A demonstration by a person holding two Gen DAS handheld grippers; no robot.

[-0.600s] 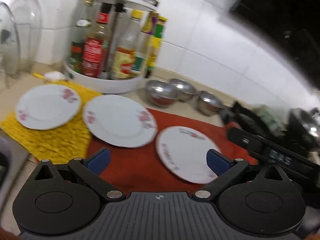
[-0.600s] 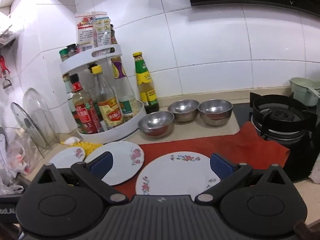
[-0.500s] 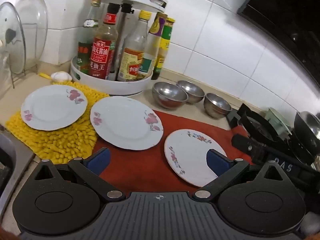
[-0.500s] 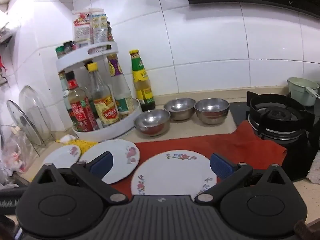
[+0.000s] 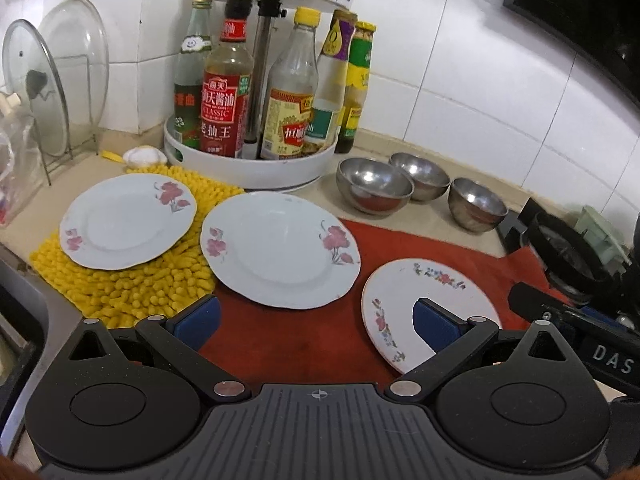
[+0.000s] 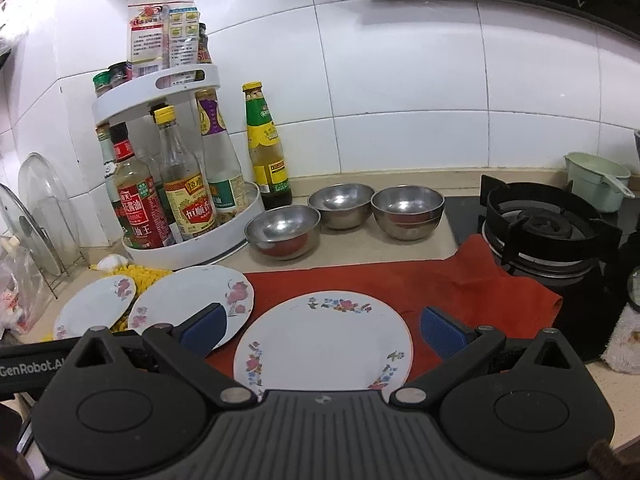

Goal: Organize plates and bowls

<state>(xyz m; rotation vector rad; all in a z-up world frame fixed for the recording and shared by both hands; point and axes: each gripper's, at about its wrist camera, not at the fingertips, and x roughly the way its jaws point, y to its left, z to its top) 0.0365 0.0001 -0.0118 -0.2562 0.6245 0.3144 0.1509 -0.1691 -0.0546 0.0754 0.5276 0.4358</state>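
Left gripper [image 5: 316, 322] has its jaws spread wide with nothing between them, hovering over the red mat [image 5: 400, 240] near the counter's front edge. Right gripper [image 6: 322, 326] is likewise spread wide and empty, with the right plate [image 6: 324, 340] seen between its blue pads [image 6: 440, 330], apart from both as far as the view shows.

Three plates lie flat in a row, none stacked:
- left plate [image 5: 128, 220], pink flowers, on the yellow mat [image 5: 132, 292]
- middle plate [image 5: 280, 248], pink flowers, straddling the yellow mat and the red mat, just beside the left plate, not touching
- right plate, small multicolour flowers, on the red mat, apart from the middle plate

Three steel bowls [image 6: 344, 210] sit upright on bare counter behind the red mat, in a close cluster; whether they touch is unclear. Leftmost bowl is just beside the white turntable rack [image 5: 248, 168], which holds sauce bottles. One green-label bottle [image 6: 266, 148] stands off the rack, behind the bowls.

Gas burner [image 6: 540, 220] is to the right, with the red mat's edge against it. Glass lids [image 5: 52, 80] stand in a wire rack at far left.
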